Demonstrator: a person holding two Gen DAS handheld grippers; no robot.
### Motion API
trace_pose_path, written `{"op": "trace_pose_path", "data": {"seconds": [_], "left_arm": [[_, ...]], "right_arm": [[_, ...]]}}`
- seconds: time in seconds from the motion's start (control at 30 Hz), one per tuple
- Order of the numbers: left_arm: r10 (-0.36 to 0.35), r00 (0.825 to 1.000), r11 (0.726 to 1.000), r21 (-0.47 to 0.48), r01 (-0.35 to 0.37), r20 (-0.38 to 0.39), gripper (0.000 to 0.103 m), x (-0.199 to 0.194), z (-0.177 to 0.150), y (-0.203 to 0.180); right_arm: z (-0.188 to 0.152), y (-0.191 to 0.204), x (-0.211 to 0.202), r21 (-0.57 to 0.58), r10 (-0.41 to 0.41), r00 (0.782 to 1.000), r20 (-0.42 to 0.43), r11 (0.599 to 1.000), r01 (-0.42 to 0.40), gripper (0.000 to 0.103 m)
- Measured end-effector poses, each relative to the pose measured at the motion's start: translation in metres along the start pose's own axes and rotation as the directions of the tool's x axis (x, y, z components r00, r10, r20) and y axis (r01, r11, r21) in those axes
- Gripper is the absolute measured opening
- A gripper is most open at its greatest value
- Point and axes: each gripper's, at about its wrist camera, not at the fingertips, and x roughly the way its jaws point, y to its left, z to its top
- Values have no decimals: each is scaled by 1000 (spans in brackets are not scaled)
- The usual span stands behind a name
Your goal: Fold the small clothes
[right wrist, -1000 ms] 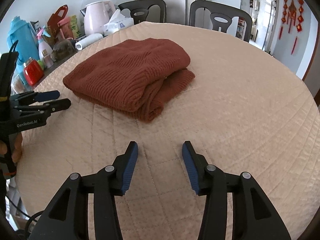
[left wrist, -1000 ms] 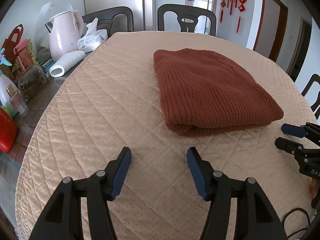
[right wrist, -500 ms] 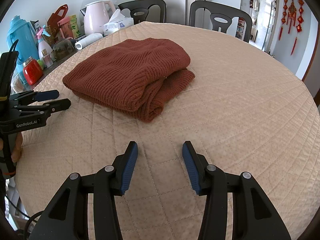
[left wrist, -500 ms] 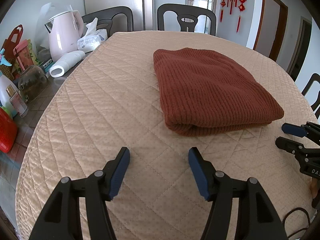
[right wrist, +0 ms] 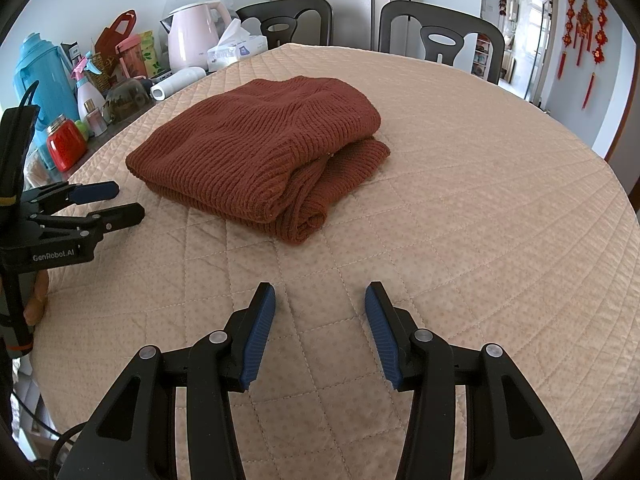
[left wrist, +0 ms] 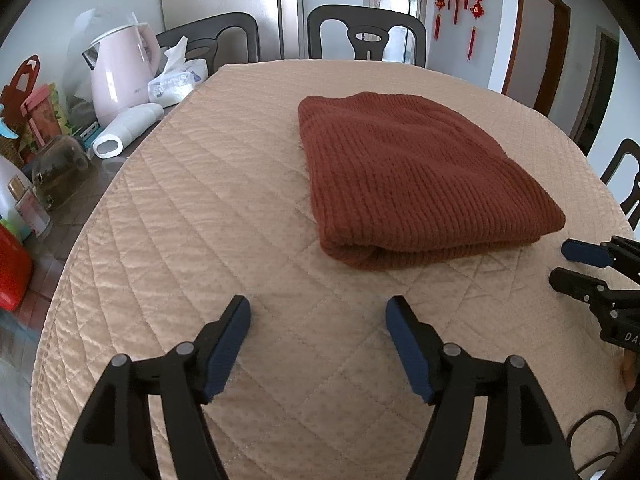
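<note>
From the left wrist: left gripper [left wrist: 318,312] empty over bare quilted bench [left wrist: 192,240], fingers wide and opening further, nothing between them; rust knit sweater [left wrist: 412,176] already folded, lying mid-bench toward the right edge, well ahead. From the right wrist: right gripper [right wrist: 320,300] empty too, fingers moderately apart above the near edge, sweater [right wrist: 256,152] ahead-left. Best kept clear of the stack; if tidying, nudge only the loose lower layer square, without dragging.

Bare quilted table [left wrist: 168,248] lies open ahead of both tongs and along the right side. A folded rust-red knit sweater [right wrist: 256,152] occupies the middle. A pink kettle [right wrist: 192,36], tissue pack [right wrist: 236,48] and bottles [right wrist: 90,100] crowd the far-left edge.
</note>
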Motion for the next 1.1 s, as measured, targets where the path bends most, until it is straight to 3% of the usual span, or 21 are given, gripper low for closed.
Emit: {"op": "trace_pose_path", "data": {"seconds": [1.1], "left_arm": [[-4, 1000, 1000, -2, 4, 0, 75, 0, 0, -2]], "right_arm": [[0, 0, 0, 2, 3, 1000, 0, 1000, -3, 49]]}}
